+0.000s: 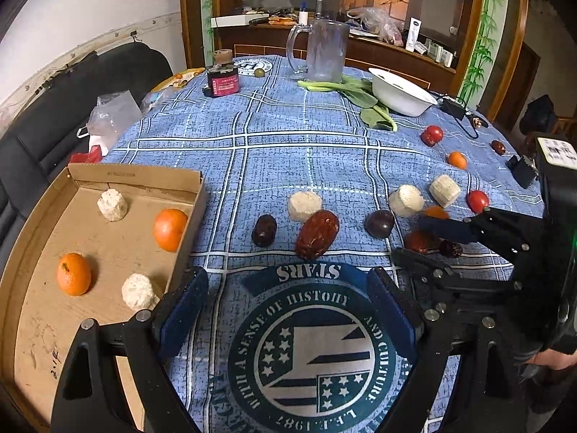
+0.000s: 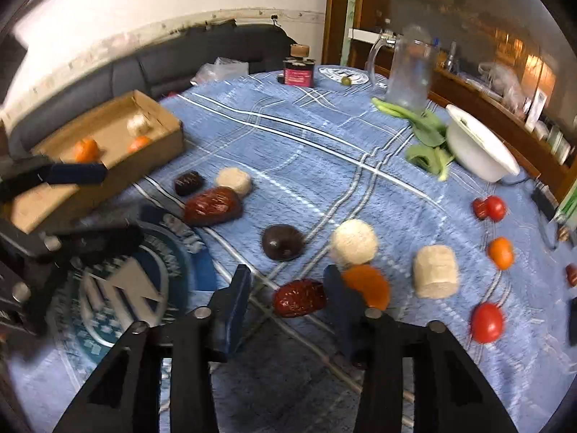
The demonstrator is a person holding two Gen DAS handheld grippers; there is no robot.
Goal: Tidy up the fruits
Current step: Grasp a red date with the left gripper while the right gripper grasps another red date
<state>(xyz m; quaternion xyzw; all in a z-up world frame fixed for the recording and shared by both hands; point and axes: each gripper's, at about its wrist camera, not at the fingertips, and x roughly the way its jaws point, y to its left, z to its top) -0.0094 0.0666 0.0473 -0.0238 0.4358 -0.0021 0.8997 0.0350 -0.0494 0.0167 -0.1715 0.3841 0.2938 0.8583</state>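
Note:
A cardboard box (image 1: 137,180) at the left holds two oranges (image 1: 73,274) and two white chunks. My left gripper (image 1: 288,306) hovers open over the cloth's round emblem, with nothing between its fingers. Loose on the blue cloth lie a large red date (image 1: 317,232), a dark plum (image 1: 264,230), white chunks (image 1: 304,205), tomatoes (image 1: 478,201) and a small orange (image 1: 457,160). My right gripper (image 2: 286,306) straddles a small red date (image 2: 299,297). A gap shows at the left pad, so the jaws stand open. An orange piece (image 2: 368,285) lies just behind the right finger.
A glass mug (image 1: 326,50), leafy greens (image 1: 360,97) and a white bowl (image 1: 404,93) stand at the far side, with a dark jar (image 1: 223,81) at the far left. A black sofa (image 1: 43,115) runs along the left edge. A black cable (image 1: 465,122) lies far right.

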